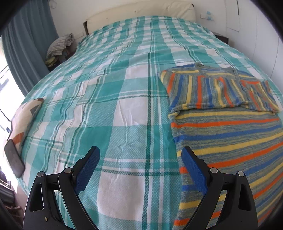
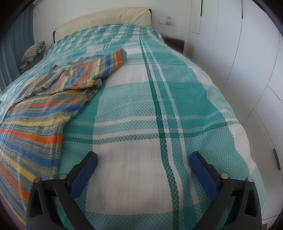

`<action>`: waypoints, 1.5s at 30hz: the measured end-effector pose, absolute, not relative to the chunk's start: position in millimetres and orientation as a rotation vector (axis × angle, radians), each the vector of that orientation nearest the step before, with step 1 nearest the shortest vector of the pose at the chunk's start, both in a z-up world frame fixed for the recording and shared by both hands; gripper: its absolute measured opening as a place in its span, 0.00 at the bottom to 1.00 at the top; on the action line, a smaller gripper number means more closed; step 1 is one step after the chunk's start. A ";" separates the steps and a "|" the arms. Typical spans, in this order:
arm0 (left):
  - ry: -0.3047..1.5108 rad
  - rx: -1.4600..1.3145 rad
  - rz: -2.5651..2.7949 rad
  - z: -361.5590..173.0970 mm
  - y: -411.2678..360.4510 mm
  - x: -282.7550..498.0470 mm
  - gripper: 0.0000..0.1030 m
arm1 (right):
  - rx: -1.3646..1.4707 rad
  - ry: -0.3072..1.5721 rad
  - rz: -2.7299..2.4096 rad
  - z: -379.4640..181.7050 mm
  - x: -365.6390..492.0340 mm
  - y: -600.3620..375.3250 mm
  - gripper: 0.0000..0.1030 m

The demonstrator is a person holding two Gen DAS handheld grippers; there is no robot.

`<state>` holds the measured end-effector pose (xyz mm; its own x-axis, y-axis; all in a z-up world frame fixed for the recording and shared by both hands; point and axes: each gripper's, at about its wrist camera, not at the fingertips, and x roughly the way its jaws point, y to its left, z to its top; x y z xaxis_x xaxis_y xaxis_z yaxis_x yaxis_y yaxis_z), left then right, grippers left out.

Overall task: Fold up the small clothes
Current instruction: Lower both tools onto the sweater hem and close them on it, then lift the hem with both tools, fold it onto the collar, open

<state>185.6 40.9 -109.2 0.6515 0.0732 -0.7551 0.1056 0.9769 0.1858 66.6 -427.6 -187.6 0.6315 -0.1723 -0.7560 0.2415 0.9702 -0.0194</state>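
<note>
A bed point(image 1: 109, 109) with a teal and white plaid cover is filling both views, its cream headboard point(image 1: 141, 12) standing against a white wall and white wardrobe doors point(image 2: 247, 70) running along the right side. A blue curtain point(image 1: 26, 44) is hanging at the far left, with a heap of cloth point(image 1: 60, 44) beside the bed near it. A striped sweater point(image 1: 228, 131) (blue, yellow, orange and grey) is lying flat on the cover, its long axis running from the bed's foot toward the headboard, neck end farthest away and sleeves folded across the chest. The left gripper point(image 1: 140, 157) is hovering just beside the sweater's left edge, jaws wide apart and empty. The right gripper point(image 2: 143, 162) is hanging over bare cover to the sweater's right, jaws likewise spread with nothing between them.
</note>
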 end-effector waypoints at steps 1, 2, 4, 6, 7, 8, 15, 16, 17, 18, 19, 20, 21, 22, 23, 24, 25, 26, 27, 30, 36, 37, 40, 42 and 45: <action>0.862 0.224 -0.019 -108.8 41.4 182.1 0.92 | 0.084 0.855 -0.239 -187.9 66.5 -426.9 1.00; 0.861 0.228 -0.017 -107.9 41.7 178.1 0.92 | 0.082 0.854 -0.240 -187.9 66.2 -426.9 1.00; 0.864 0.233 -0.017 -107.0 40.9 175.0 0.92 | 0.082 0.854 -0.241 -187.9 66.2 -427.2 1.00; 0.864 0.236 -0.017 -105.7 40.2 171.6 0.92 | 0.082 0.854 -0.240 -187.9 66.1 -427.2 1.00; 0.862 0.239 -0.016 -105.2 39.9 170.1 0.92 | 0.082 0.854 -0.240 -187.9 66.0 -426.9 1.00; 0.861 0.243 -0.016 -105.1 39.5 168.6 0.92 | 0.082 0.854 -0.240 -187.8 65.9 -427.1 1.00; 0.939 0.215 -0.033 -121.4 49.1 147.8 0.92 | 0.088 0.864 -0.236 -187.6 66.3 -427.4 1.00; 0.966 0.192 -0.048 -127.9 54.8 140.0 0.92 | 0.093 0.881 -0.227 -186.0 66.9 -427.8 1.00; 0.998 0.171 -0.065 -135.8 60.5 130.7 0.92 | 0.094 0.913 -0.209 -183.2 68.9 -429.5 1.00; 1.035 0.152 -0.085 -145.6 66.5 120.8 0.92 | 0.090 0.955 -0.185 -178.7 70.3 -431.4 0.99; 1.069 0.135 -0.103 -154.7 72.3 111.0 0.92 | 0.093 0.996 -0.162 -172.8 69.2 -432.5 0.99; 1.097 0.110 -0.130 -162.7 77.9 99.3 0.91 | 0.119 1.028 -0.135 -165.3 64.2 -432.8 0.99; 1.118 0.077 -0.168 -168.0 82.5 88.4 0.91 | 0.163 1.048 -0.097 -156.9 56.5 -433.6 0.99; 1.140 0.044 -0.215 -172.0 85.1 78.5 0.90 | 0.220 1.068 -0.049 -148.4 46.6 -432.5 0.99; 1.165 0.028 -0.252 -174.0 84.4 71.5 0.90 | 0.276 1.094 0.000 -141.1 36.6 -430.2 0.99; 1.182 0.024 -0.283 -173.1 81.2 66.9 0.87 | 0.326 1.127 0.050 -135.4 26.5 -425.8 0.99; 1.191 0.021 -0.325 -171.0 76.2 63.2 0.82 | 0.375 1.166 0.102 -132.1 16.5 -419.7 0.99; 1.205 0.019 -0.363 -169.7 70.5 60.4 0.81 | 0.418 1.203 0.148 -131.3 7.5 -413.7 0.98; 1.227 0.019 -0.395 -171.1 64.1 57.6 0.78 | 0.455 1.246 0.193 -133.9 -0.5 -406.5 0.96; 1.267 0.081 -0.414 -178.5 47.8 47.9 0.72 | 0.504 1.394 0.246 -156.7 -17.5 -384.1 0.80; 1.309 0.073 -0.426 -177.7 42.8 47.3 0.05 | 0.374 1.494 0.233 -189.0 -20.3 -352.0 0.13; 1.316 0.059 -0.431 -177.0 44.8 48.6 0.05 | 0.371 1.486 0.244 -185.9 -19.2 -351.1 0.07; 1.310 -0.001 -0.451 -167.7 51.2 50.9 0.04 | 0.349 1.427 0.270 -162.7 -19.8 -351.5 0.06; 1.299 -0.094 -0.484 -158.3 57.4 57.6 0.04 | 0.362 1.374 0.266 -146.1 -18.7 -356.8 0.06; 1.245 -0.207 -0.509 -140.1 65.8 78.0 0.04 | 0.458 1.280 0.269 -124.0 -11.2 -375.3 0.06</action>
